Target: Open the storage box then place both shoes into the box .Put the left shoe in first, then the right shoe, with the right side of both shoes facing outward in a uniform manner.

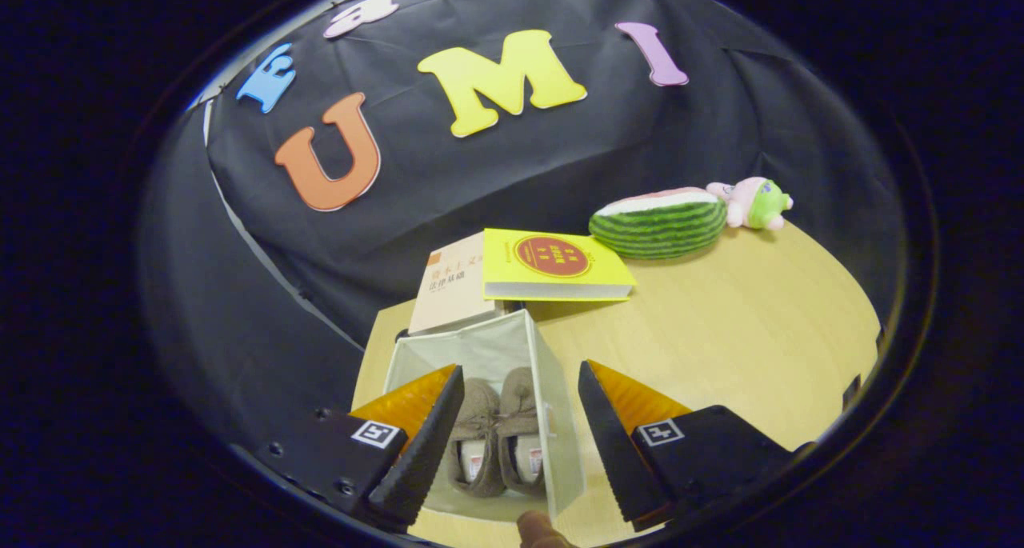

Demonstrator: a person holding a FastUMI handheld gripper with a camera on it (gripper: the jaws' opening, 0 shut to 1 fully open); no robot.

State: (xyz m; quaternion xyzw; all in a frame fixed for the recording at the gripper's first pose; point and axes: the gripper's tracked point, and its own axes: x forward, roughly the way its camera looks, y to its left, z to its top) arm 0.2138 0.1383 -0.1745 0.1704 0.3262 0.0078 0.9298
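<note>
Hand-held gripper (pixel 520 436) spread wide, holding nothing, hovering over open storage box (pixel 560 420) on counter (pixel 720 356). Both shoes (pixel 498 440) inside, side by side, between the fingers, toes toward twelve o'clock. Books at twelve o'clock beyond box.
</note>
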